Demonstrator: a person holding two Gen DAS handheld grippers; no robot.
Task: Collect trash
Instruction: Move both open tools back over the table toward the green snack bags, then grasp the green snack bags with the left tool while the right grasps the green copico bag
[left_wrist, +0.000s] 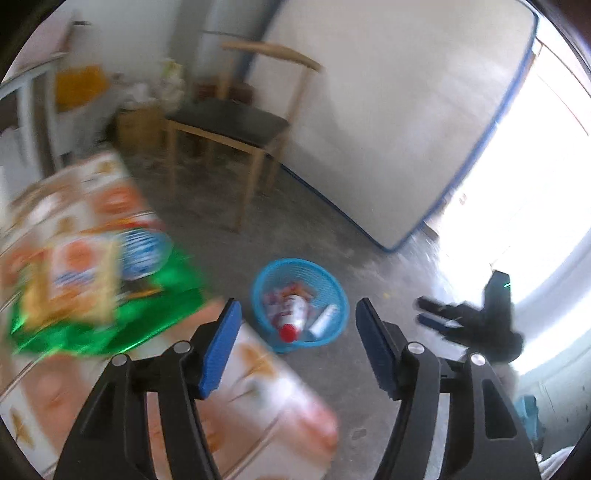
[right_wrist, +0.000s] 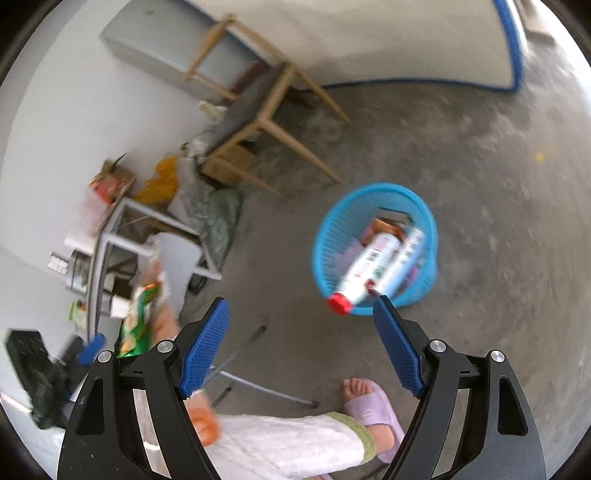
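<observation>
A blue mesh basket (left_wrist: 334, 286) stands on the concrete floor, holding a white bottle with a red cap (left_wrist: 295, 314), a white tube (left_wrist: 323, 318) and wrappers. My left gripper (left_wrist: 298, 308) hangs high above it, open, with nothing between its blue pads. A green snack bag (left_wrist: 110, 325) lies blurred on the orange-patterned table (left_wrist: 258, 387) at the left. In the right wrist view the basket (right_wrist: 327, 251) and bottle (right_wrist: 365, 269) sit just beyond my right gripper (right_wrist: 301, 303), which is open and empty. The right gripper (left_wrist: 421, 311) also shows at the right of the left wrist view.
A wooden chair (left_wrist: 229, 122) stands behind the basket, beside a mattress (left_wrist: 388, 129) leaning on the wall. Boxes and bags (right_wrist: 162, 181) clutter the corner near a grey metal frame (right_wrist: 110, 240). A person's foot in a lilac slipper (right_wrist: 373, 410) is on the floor below.
</observation>
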